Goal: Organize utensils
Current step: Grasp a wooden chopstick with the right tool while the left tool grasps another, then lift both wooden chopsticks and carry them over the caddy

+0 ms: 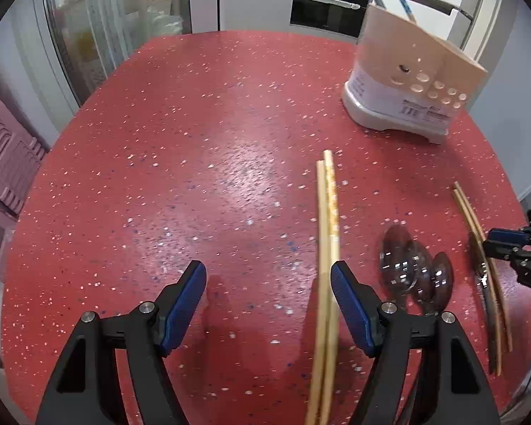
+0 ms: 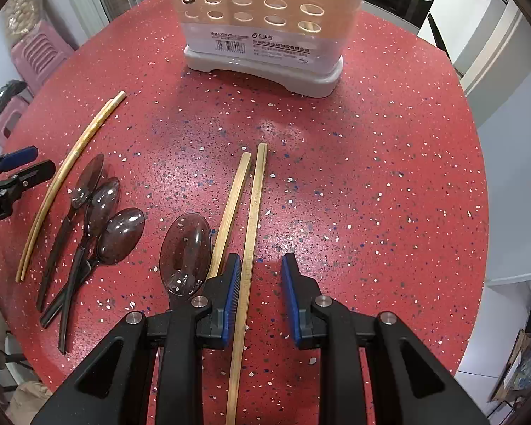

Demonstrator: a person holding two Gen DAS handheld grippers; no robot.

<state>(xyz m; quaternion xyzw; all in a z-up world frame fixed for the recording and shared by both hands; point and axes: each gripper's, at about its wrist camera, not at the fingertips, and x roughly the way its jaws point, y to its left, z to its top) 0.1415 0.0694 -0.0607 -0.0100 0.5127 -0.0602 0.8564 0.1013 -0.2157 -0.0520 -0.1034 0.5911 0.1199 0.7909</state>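
Note:
My left gripper [image 1: 267, 272] is open wide just above the red table. A pale chopstick pair [image 1: 327, 233] lies between its jaws, close to the right finger [image 1: 347, 294]. Three dark translucent spoons [image 1: 414, 272] lie to its right. My right gripper [image 2: 261, 265] is open by a narrow gap. One golden chopstick [image 2: 256, 205] lies in that gap against the left pad [image 2: 230, 294]. Its twin [image 2: 232, 202] runs outside that finger, beside a single dark spoon [image 2: 186, 251]. A beige utensil holder [image 2: 265, 32] with round holes stands upright at the back.
The round red speckled table [image 2: 389, 177] ends close on the right. Pink stools [image 2: 39, 53] stand beyond its left edge. The three spoons [image 2: 99, 212] and the pale chopsticks [image 2: 70, 163] lie between the two grippers, with the left gripper [image 2: 35, 161] at their far side.

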